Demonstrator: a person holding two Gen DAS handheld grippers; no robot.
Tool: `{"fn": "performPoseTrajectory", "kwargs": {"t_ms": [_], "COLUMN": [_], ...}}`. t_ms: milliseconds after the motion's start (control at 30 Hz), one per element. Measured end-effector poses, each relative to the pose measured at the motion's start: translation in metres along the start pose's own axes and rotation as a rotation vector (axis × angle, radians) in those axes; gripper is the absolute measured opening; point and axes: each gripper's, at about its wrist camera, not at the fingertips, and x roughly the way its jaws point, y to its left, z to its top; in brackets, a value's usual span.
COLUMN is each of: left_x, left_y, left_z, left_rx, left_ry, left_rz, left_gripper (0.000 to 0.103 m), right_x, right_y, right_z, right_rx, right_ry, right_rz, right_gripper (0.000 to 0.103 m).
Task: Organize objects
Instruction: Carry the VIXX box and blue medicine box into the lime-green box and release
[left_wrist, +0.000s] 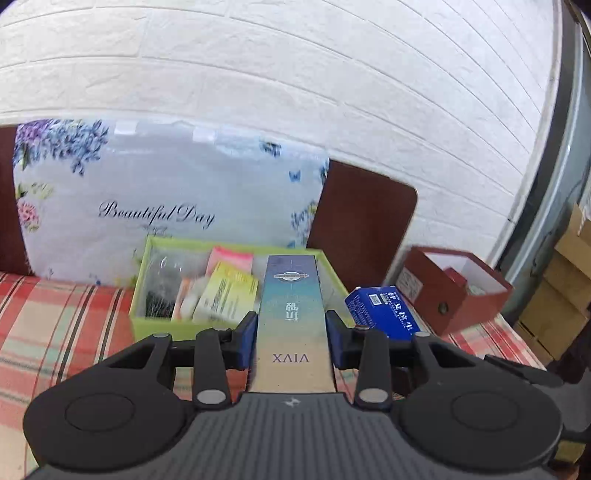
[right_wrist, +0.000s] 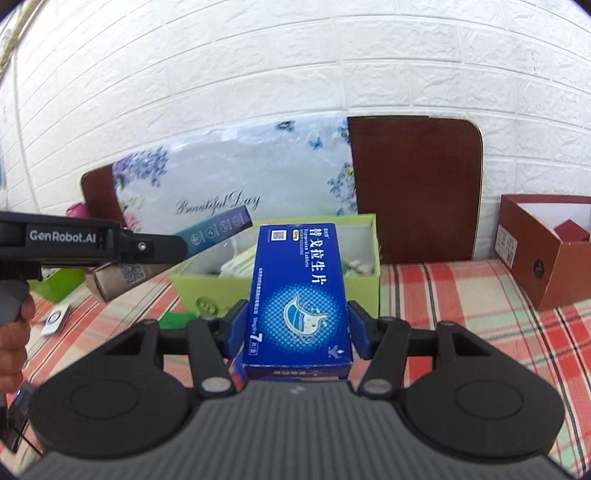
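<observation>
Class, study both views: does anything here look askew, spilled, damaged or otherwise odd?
Nothing is spilled or broken. One oddity: the tall gradient-blue VIVX carton in the left tool reads upside down.

Right hand-held gripper (right_wrist: 295, 325) clamps the blue medicine box (right_wrist: 299, 295) above the plaid bedcover (right_wrist: 461, 295), green box (right_wrist: 365, 284) just behind, left hand-held gripper (right_wrist: 162, 245) alongside gripping a slim carton (right_wrist: 218, 230).

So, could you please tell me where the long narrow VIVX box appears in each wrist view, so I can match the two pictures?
Left wrist view: the VIVX box runs up the centre, clamped in the left claw, its far end over the green box.
Right wrist view: it shows at centre left, jutting up and right from the left claw.
Shared landmark: the "Beautiful Day" floral cushion behind the green box.
</observation>
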Motion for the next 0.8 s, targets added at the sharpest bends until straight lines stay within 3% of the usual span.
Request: {"fn": "performPoseTrajectory", "kwargs": {"t_ms": [233,467,533,567,600,667,700,767,800], "left_x": [0.07,0.12,0.131,0.134,0.136,0.133,0.132,0.129,0.127], "left_y": [0.005,0.015,0.018,0.019,0.019,0.023,0.026,0.032,0.035], "left_z": [0.029,0.037,0.034,0.032,0.028,0.02,0.018,0.014,0.012], "left_rx": [-0.069,-0.06,-0.043,-0.026,-0.009,0.01,0.014,0.001,-0.008], "left_ry": [0.001,0.023,0.015,0.013,0.007,-0.022,-0.021,-0.009,-0.003], "left_rz": [0.049,0.065,0.069,0.077,0.106,0.145,0.142,0.141,0.142], "left_gripper": [0.041,0.041,0.049,0.07,0.082,0.084,0.086,0.086,0.086], "right_x": [0.071,0.13,0.145,0.152,0.158,0.164,0.163,0.158,0.156], "right_y": [-0.013,-0.024,-0.026,-0.026,-0.025,-0.021,-0.02,-0.019,-0.02], "right_z": [0.036,0.047,0.044,0.041,0.038,0.029,0.024,0.015,0.013], "right_rx": [0.008,-0.021,-0.022,-0.039,-0.066,-0.133,-0.159,-0.184,-0.181], "right_ry": [0.002,0.02,0.018,0.017,0.021,0.019,0.006,-0.019,-0.023], "right_rz": [-0.065,-0.112,-0.112,-0.117,-0.134,-0.186,-0.195,-0.198,-0.202], "right_gripper": [0.055,0.055,0.056,0.062,0.067,0.077,0.079,0.096,0.099]}}
